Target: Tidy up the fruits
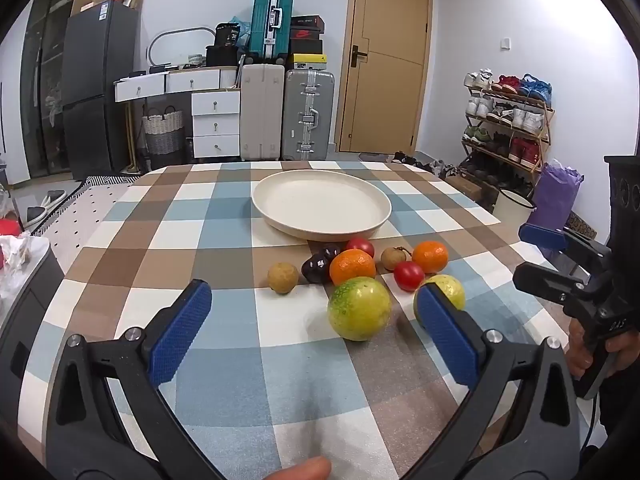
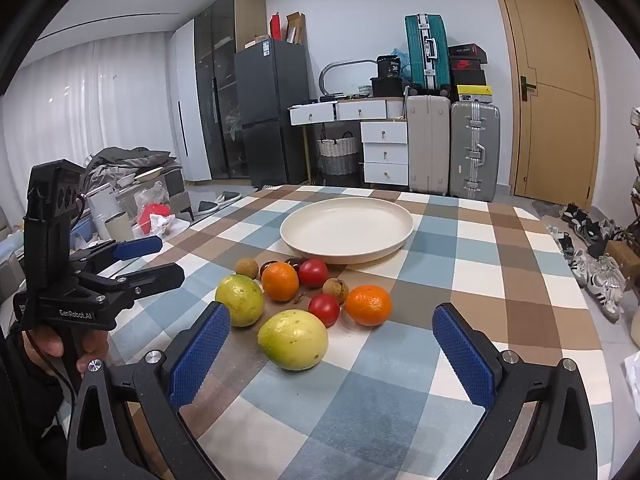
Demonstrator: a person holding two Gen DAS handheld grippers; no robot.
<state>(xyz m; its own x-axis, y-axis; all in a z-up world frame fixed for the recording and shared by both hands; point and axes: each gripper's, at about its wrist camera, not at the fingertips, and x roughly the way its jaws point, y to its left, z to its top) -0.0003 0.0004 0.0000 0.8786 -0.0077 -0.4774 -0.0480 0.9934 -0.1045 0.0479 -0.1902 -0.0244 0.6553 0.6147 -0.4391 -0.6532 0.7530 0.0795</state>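
A cream plate [image 1: 320, 204] [image 2: 346, 228] stands bare on the checked tablecloth. In front of it lies a cluster of fruit: two yellow-green guavas [image 1: 359, 308] [image 2: 293, 345], two oranges [image 1: 353, 266] [image 2: 368, 305], two red tomatoes [image 1: 408, 275] [image 2: 324, 309], two brown longans [image 1: 282, 277] [image 2: 335, 289] and dark cherries [image 1: 318, 267]. My left gripper [image 1: 312, 308] is open, just short of the nearer guava. My right gripper [image 2: 332, 328] is open too, with the other guava lying ahead between its fingers, untouched. Each gripper shows in the other's view, held by a hand.
The table's right edge [image 2: 576, 280] drops off toward shoes on the floor. A shoe rack [image 1: 508, 120] stands at the right, suitcases [image 1: 308, 114] and a white drawer unit [image 1: 216, 124] behind the table, clutter [image 2: 152, 216] to the left.
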